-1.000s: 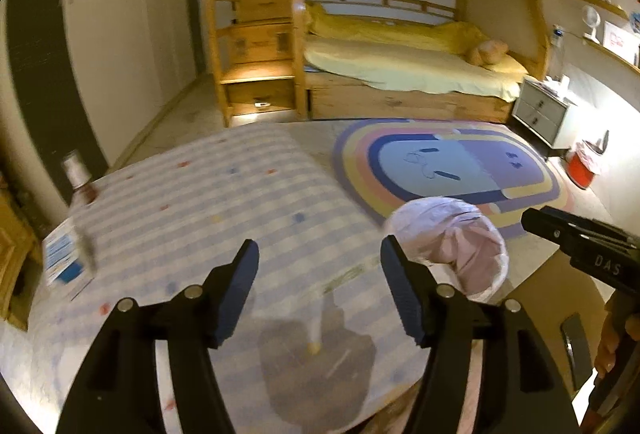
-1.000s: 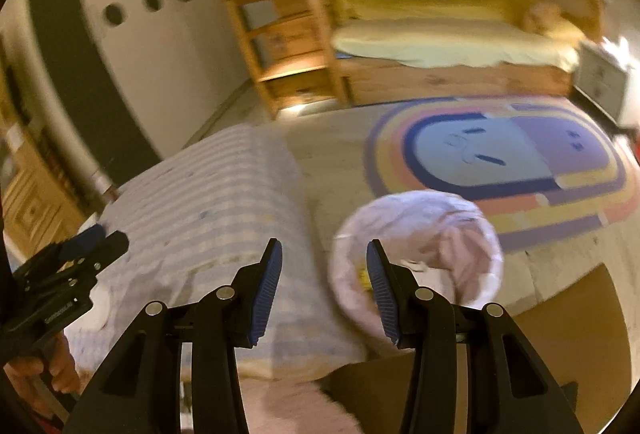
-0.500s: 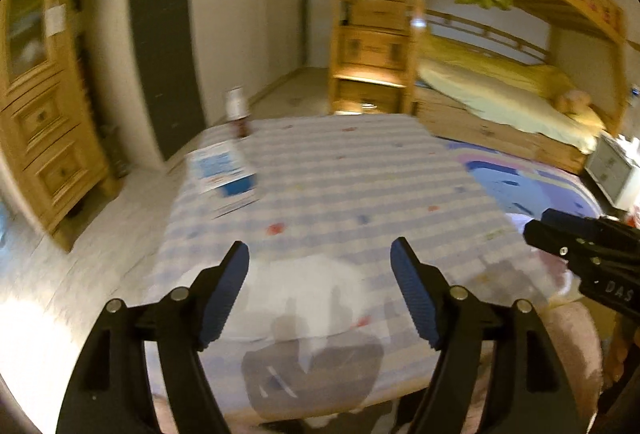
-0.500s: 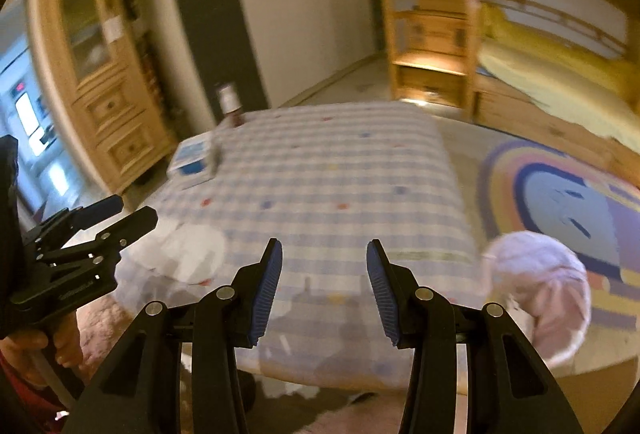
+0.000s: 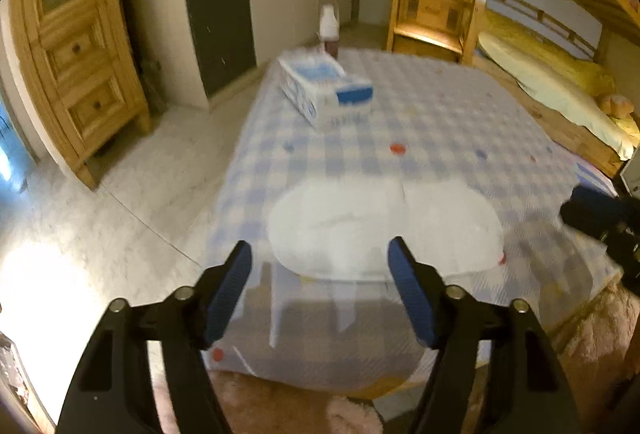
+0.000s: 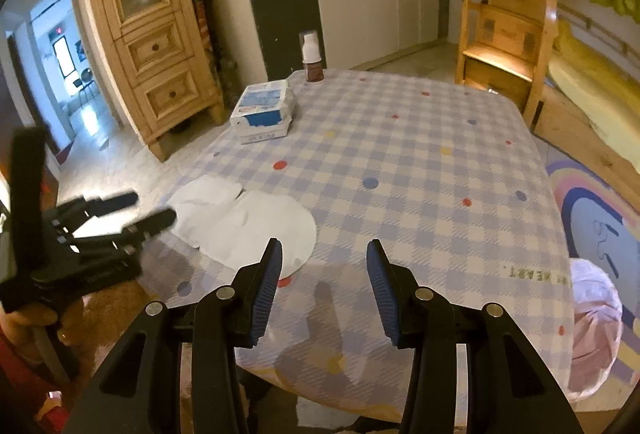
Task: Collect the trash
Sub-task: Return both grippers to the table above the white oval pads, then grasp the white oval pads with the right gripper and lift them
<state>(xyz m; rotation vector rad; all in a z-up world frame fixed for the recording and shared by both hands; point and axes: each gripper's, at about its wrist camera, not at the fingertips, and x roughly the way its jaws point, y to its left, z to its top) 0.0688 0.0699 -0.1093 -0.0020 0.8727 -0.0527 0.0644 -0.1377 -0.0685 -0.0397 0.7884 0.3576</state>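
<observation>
The flat white paper sheets [image 5: 384, 226] at lower centre are light and limp; pinch a raised edge. Left tool [image 5: 320, 290], jaws just narrowed, and right tool [image 6: 322, 286] stand apart, empty.

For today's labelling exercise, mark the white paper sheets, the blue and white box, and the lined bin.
white paper sheets [image 6: 248, 226], right wrist view, middle of the near sheet.
blue and white box [image 6: 264, 109], right wrist view, its top face.
lined bin [image 6: 596, 318], right wrist view, the liner's side.

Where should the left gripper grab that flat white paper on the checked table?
Probably the near edge of the white paper, approached from the table's front edge, since it lies flat. The left gripper is open, its jaws having just been closing, nothing between them.
</observation>
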